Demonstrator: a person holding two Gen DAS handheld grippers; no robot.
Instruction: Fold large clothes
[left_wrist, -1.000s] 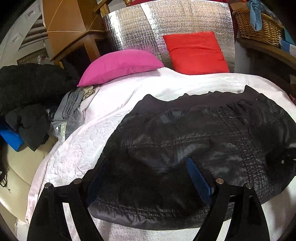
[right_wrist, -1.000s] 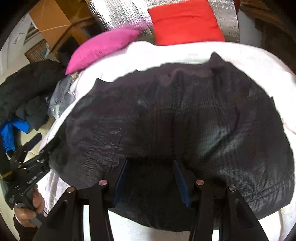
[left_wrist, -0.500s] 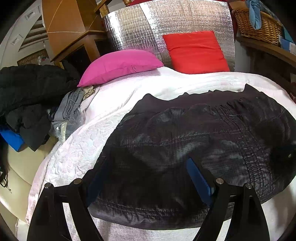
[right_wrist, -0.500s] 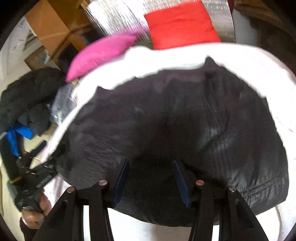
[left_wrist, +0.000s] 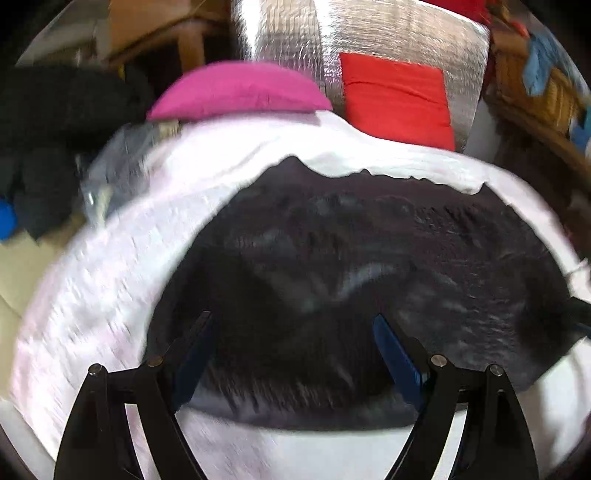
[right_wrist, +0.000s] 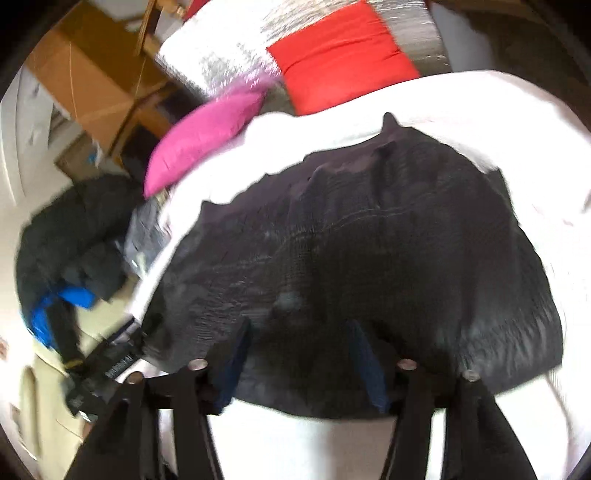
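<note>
A large black padded garment (left_wrist: 369, 266) lies spread flat on the white bedspread (left_wrist: 96, 280); it also fills the middle of the right wrist view (right_wrist: 369, 240). My left gripper (left_wrist: 291, 325) is open and empty, its blue-padded fingers (left_wrist: 395, 354) hovering over the garment's near hem. My right gripper (right_wrist: 299, 332) is open and empty too, above the near hem toward the garment's middle. The left gripper's body shows in the right wrist view (right_wrist: 107, 365) at the garment's left edge. Both views are motion-blurred.
A pink pillow (left_wrist: 236, 92) and a red pillow (left_wrist: 399, 99) lean against a silver quilted headboard (left_wrist: 369, 33). A pile of dark and grey clothes (left_wrist: 55, 147) lies left of the bed. A wicker basket (left_wrist: 535, 85) stands at the right.
Both grippers have swung: the left view has shifted right and tilted over the garment, the right view has rolled and pulled back. The garment lies as before. Both stay open.
</note>
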